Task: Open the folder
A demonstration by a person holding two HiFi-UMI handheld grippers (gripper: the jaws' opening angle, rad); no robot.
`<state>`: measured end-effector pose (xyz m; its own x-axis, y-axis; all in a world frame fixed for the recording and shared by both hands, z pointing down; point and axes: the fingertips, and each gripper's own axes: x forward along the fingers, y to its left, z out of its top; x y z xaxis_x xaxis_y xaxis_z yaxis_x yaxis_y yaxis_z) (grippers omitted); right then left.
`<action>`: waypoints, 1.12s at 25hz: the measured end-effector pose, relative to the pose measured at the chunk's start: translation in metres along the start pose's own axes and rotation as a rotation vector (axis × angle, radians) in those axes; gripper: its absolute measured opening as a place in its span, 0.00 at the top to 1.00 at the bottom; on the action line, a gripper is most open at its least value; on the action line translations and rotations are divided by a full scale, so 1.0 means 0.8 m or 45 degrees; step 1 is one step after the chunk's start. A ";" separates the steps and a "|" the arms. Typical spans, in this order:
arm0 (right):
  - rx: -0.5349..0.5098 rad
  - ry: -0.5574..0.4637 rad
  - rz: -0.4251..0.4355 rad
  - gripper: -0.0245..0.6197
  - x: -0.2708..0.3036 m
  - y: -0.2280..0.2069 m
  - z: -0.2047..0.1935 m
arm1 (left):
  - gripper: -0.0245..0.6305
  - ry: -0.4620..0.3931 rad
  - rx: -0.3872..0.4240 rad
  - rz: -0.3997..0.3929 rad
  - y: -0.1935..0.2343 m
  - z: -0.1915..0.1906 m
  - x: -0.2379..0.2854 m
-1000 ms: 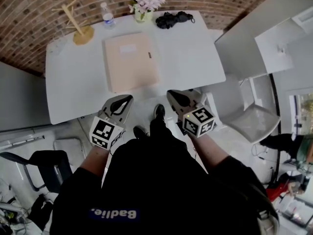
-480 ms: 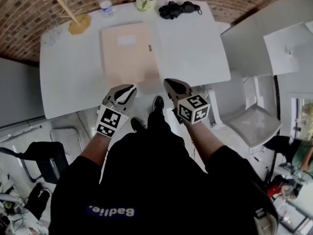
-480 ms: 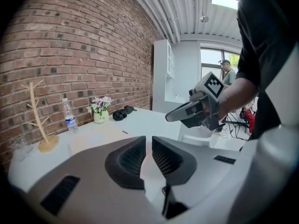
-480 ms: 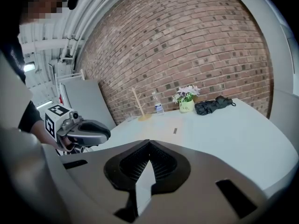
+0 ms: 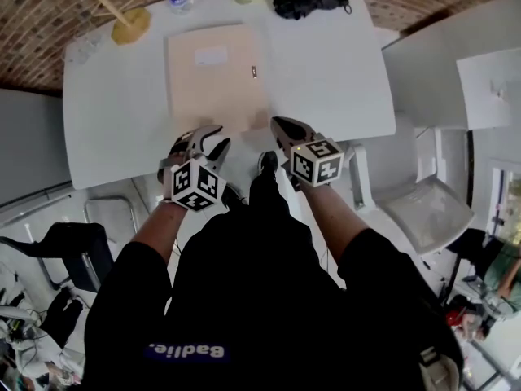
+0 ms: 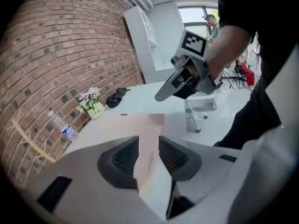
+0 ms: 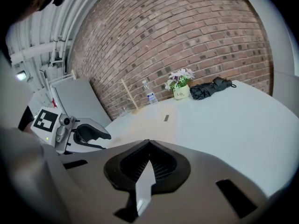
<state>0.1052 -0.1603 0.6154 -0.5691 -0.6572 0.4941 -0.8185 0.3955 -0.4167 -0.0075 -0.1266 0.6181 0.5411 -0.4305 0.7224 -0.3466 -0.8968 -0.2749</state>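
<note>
On the white rectangular table (image 5: 334, 80), the flat pale-peach card folder (image 5: 216, 76) lies closed, its near edge just ahead of both claws. Left gripper (image 5: 213, 139): jaws have just been opening and now stand apart with nothing between them, presumably readied for the cover's edge. Right gripper (image 5: 278, 125): jaws together, empty, angled down near the folder's near right corner, likely to steady it.
</note>
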 end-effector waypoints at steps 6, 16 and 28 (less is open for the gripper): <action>0.053 0.009 -0.011 0.92 0.021 -0.013 -0.009 | 0.70 0.137 0.233 0.032 -0.001 -0.016 0.026; 0.146 -0.017 -0.026 0.92 0.035 -0.026 -0.010 | 0.58 0.233 0.414 0.088 0.006 -0.022 0.050; 0.203 0.015 0.000 0.92 0.044 -0.026 -0.035 | 0.71 0.228 0.368 0.019 -0.003 -0.021 0.056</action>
<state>0.1001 -0.1737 0.6625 -0.5711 -0.6490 0.5026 -0.7961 0.2885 -0.5320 0.0049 -0.1418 0.6619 0.3858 -0.4424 0.8096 -0.1081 -0.8932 -0.4366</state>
